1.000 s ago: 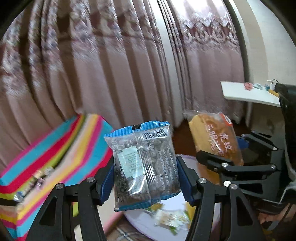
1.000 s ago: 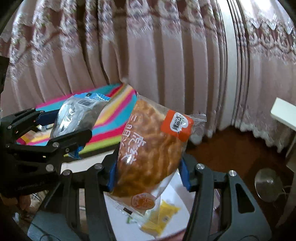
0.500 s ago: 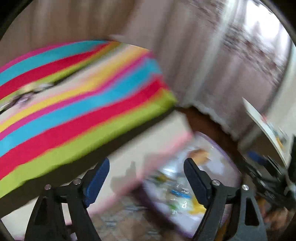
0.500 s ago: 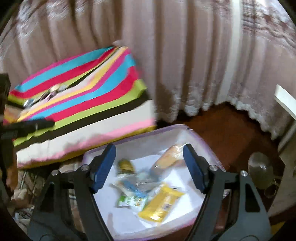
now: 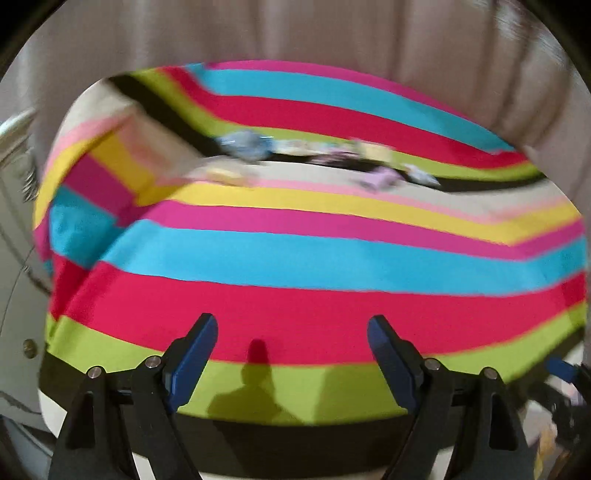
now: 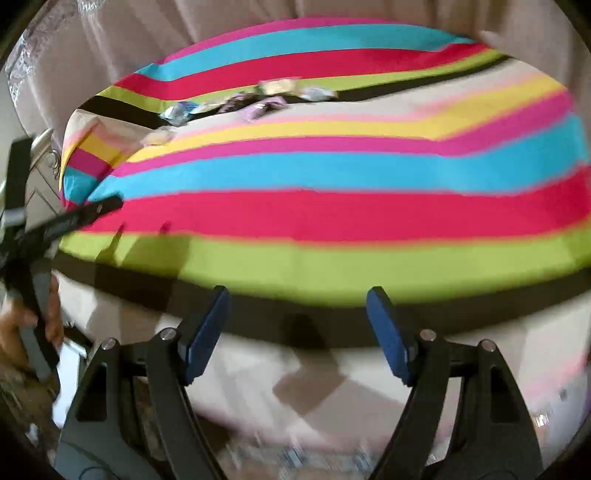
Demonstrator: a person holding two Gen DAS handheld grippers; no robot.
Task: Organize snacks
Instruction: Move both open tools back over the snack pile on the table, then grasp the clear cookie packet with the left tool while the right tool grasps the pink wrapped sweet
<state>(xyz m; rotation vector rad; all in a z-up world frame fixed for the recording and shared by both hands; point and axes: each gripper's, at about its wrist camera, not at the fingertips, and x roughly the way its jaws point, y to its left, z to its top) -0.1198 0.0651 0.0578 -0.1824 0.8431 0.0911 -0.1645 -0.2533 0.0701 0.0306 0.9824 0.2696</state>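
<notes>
Both views are blurred by motion. My left gripper (image 5: 291, 332) is open and empty over the near edge of a bed with a bright striped cover (image 5: 295, 266). My right gripper (image 6: 297, 306) is open and empty, a little short of the bed's near edge (image 6: 295, 258). Several small snack packets (image 5: 332, 158) lie in a row across the far part of the bed; they also show in the right wrist view (image 6: 255, 99). The left gripper's arm (image 6: 62, 221) shows at the left of the right wrist view.
Pale pink curtains (image 5: 295, 33) hang behind the bed. A white carved bed frame or cabinet (image 6: 40, 170) stands at the left. The bed's pale side panel (image 6: 295, 376) drops below the cover toward a patterned floor.
Both grippers have let go of their packets, dropped into a pale tub, and are open. Both have swung left from the tub to face the striped bed.
</notes>
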